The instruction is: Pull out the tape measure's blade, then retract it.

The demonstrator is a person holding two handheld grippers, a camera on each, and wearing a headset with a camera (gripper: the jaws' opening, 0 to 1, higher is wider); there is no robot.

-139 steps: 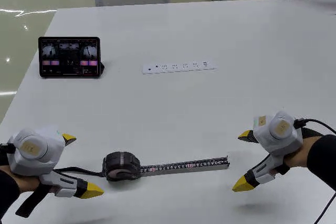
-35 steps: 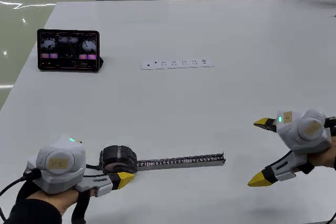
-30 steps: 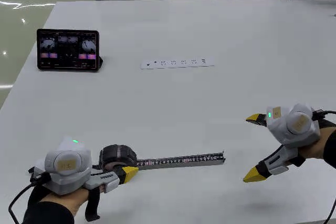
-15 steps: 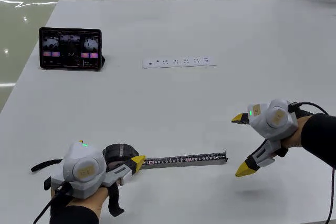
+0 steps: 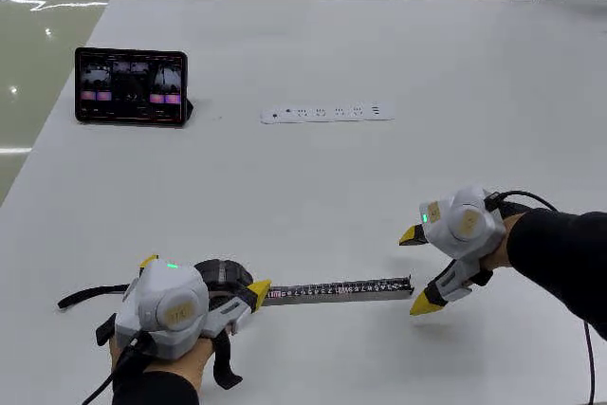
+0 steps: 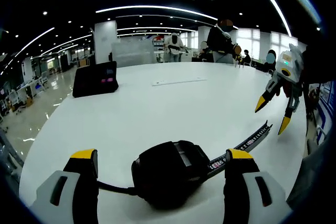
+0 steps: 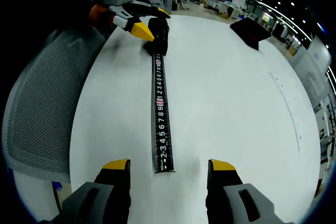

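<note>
A black tape measure case [image 5: 226, 275] lies on the white table with its blade [image 5: 337, 289] pulled out to the right and lying flat. My left gripper [image 5: 203, 274] is open, one jaw on each side of the case [image 6: 170, 174]; I cannot tell whether they touch it. My right gripper [image 5: 415, 270] is open at the blade's free end. In the right gripper view the blade's tip [image 7: 163, 167] lies on the table between the jaws of that gripper [image 7: 169, 165], ungripped. The right gripper [image 6: 273, 114] also hangs past the blade [image 6: 247, 142] in the left gripper view.
A tablet [image 5: 131, 87] stands at the table's far left, and a white power strip [image 5: 325, 113] lies mid-table beyond the tape. The case's black wrist strap [image 5: 85, 296] trails left. The table's near edge is close to both hands. People stand far behind [image 6: 223, 38].
My left gripper has come forward so that its jaws straddle the case. My right gripper has moved left and down to the blade's end. The tape has stayed where it was.
</note>
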